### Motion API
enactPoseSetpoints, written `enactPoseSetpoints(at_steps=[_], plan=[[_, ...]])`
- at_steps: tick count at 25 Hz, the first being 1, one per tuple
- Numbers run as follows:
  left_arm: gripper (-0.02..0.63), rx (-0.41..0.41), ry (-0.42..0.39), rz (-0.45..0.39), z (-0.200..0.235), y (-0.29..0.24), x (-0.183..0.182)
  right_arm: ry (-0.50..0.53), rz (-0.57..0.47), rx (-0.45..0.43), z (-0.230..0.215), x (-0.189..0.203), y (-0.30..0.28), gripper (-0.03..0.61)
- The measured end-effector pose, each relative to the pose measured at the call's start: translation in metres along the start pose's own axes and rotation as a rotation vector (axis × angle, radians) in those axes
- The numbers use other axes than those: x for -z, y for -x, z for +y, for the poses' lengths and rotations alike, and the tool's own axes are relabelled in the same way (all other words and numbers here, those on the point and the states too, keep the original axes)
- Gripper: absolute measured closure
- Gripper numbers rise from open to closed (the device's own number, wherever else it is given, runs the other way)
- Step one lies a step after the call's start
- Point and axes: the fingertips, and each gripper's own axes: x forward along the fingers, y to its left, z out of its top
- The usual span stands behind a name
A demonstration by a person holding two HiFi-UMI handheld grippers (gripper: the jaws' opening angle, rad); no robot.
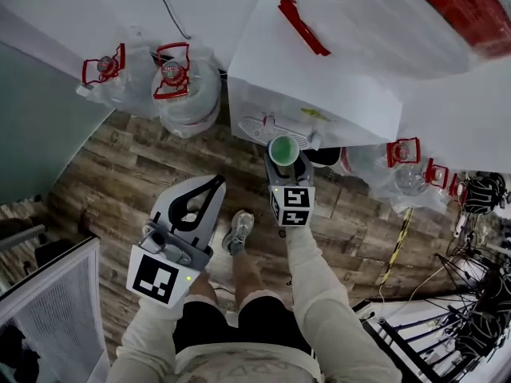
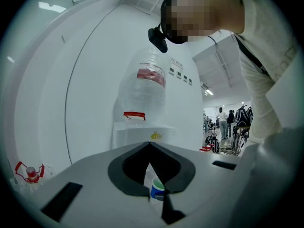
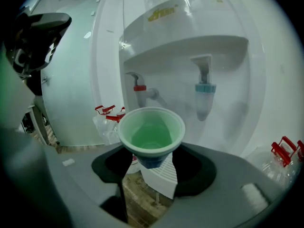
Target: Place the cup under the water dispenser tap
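A green paper cup (image 1: 283,150) with a blue base sits upright between the jaws of my right gripper (image 1: 284,163), which is shut on it. In the right gripper view the cup (image 3: 151,133) hangs in front of the white water dispenser (image 3: 190,37), below and between the red tap (image 3: 139,89) and the blue tap (image 3: 204,91), above the grated drip tray (image 3: 162,178). My left gripper (image 1: 214,185) hangs lower left of the cup, jaws meeting at the tips with nothing in them. Through them the left gripper view shows the cup (image 2: 157,189) and the dispenser's bottle (image 2: 142,87).
Large water bottles with red handles (image 1: 185,86) stand on the wooden floor (image 1: 120,158) left of the dispenser, more (image 1: 399,162) to its right. The person's shoe (image 1: 238,230) is below the cup. A wire rack (image 1: 48,309) is lower left, cables and frames (image 1: 471,294) lower right.
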Motion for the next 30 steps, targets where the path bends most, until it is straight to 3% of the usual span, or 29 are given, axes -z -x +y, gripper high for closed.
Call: enactPoseSetpoints(at_steps=[30], plan=[[0.609, -0.012, 0.005, 0.041, 0.021, -0.01, 0.038, -0.033, 0.128, 0.049, -0.026, 0.055, -0.076, 0.31]])
